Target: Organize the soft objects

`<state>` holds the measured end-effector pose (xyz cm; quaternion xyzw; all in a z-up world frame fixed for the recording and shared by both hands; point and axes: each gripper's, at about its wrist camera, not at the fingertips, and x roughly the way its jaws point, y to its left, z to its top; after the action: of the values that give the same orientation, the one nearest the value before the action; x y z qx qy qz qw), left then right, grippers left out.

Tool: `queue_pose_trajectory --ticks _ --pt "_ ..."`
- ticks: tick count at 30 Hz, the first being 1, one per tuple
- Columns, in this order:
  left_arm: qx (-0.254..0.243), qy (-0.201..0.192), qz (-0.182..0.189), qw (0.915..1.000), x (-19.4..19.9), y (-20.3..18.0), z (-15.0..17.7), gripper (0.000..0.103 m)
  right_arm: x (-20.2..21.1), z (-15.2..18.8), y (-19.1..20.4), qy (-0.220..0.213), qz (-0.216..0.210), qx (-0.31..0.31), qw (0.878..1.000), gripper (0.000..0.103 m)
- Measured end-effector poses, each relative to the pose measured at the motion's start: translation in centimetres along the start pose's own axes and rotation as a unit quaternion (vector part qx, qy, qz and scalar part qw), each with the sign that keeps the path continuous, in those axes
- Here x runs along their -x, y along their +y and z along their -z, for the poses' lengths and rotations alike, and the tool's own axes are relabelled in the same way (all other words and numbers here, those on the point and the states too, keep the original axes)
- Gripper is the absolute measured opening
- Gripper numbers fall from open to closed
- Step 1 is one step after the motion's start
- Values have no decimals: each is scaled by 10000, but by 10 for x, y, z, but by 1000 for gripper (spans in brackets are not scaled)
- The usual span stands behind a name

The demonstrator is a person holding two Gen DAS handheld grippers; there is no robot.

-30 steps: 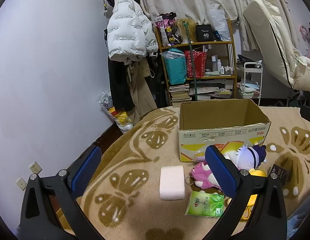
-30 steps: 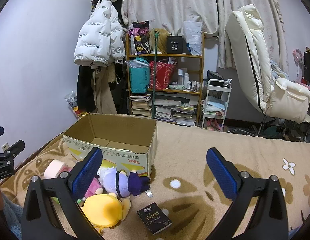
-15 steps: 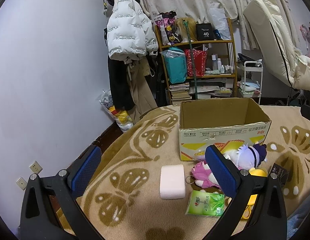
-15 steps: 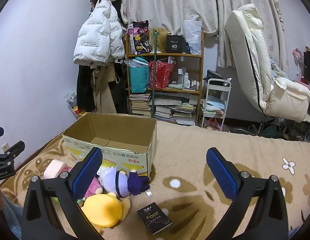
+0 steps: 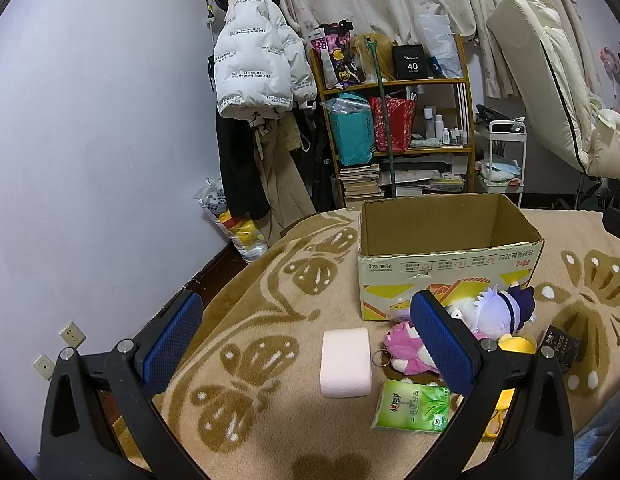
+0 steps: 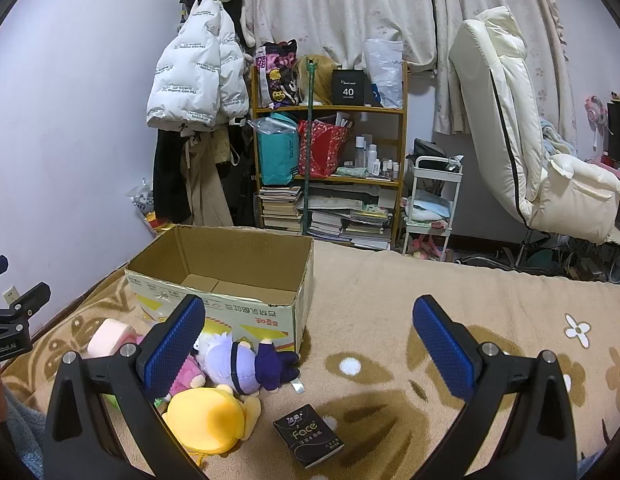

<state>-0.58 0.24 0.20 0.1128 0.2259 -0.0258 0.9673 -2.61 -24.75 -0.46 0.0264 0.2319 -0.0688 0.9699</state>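
Left gripper [image 5: 306, 340]: fingers spread wide and holding nothing, hovering over the blanket with the pink foam block [image 5: 345, 362] lying between the blue pads in its view, likely lined up as a first pick
Right gripper [image 6: 306, 340]: fingers also spread wide and empty, aimed past the toy pile toward bare blanket, so it looks uncommitted to any object
Soft objects: purple plush doll [image 6: 246, 364] lies just in front of the box, touching the pink plush [image 5: 406, 354]; yellow plush [image 6: 208, 420] sits nearest the person; green tissue pack [image 5: 412, 404] lies beside the foam block
Black Face pack [image 6: 309, 435]: apart from the pile, flat on the blanket
Cardboard box [image 6: 230, 276]: open top, flaps tucked, nothing visible inside; it stands directly behind the toys, seemingly as the place to gather them
Bed blanket [image 6: 430, 300]: tan with brown butterfly pattern, carrying everything
Task stage: judged not yet begun, since every soft item is outside the box
Risk: plush toys overlap, so a grasp may drag a neighbour
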Motion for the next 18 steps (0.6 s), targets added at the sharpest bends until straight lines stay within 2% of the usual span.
queue_pose_trajectory --ticks 18 --pt "-6 10 9 10000 -1 0 -2 103 0 0 0 3 2 -1 10000 103"
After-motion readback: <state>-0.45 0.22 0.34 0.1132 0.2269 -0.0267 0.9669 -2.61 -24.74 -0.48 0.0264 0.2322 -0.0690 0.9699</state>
